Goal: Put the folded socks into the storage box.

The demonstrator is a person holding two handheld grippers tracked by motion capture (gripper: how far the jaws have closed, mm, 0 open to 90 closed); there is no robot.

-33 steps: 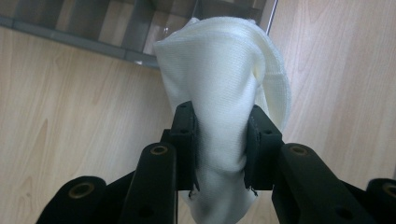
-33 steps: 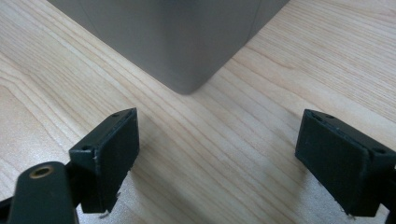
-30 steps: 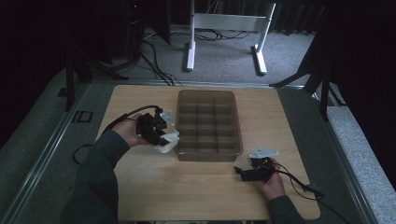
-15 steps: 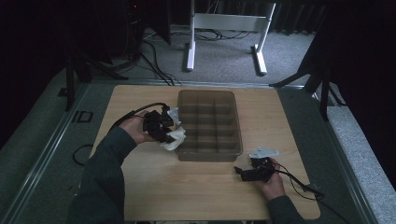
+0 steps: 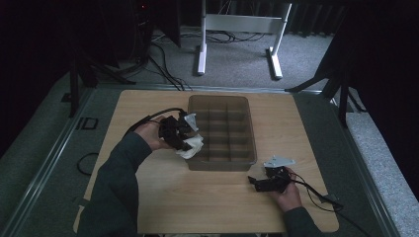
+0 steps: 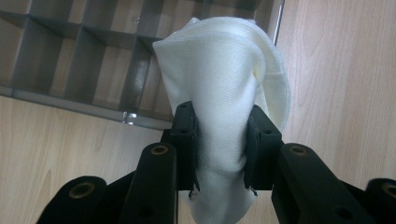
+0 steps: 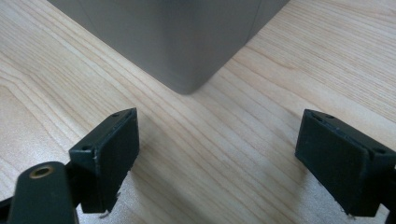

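- High view: the left claw (image 5: 190,134) carries a bundled white cloth (image 5: 191,146) at the near left edge of the divided grey tray (image 5: 249,129), which sits in the middle of the wooden desk (image 5: 148,197). Holding the cloth up beside the tray wall looks like a lead-in to dropping it into one of the near compartments. A second bit of white (image 5: 190,121) shows at the claw's upper side; whether it is the same cloth I cannot tell. The right claw (image 5: 257,181) rests low on the desk just off the tray's near right corner, seemingly parked out of the way.
- Left gripper view: the jaws are clamped on the cloth's (image 6: 224,102) middle, squeezing it narrow so the loose top fans out above. The tray's compartments (image 6: 79,60) lie beyond, apparently empty.
- Right gripper view: the jaws stand wide with nothing between them, over bare wood (image 7: 210,154), facing the tray's corner (image 7: 187,70).
- No brand, label or writing is legible anywhere.
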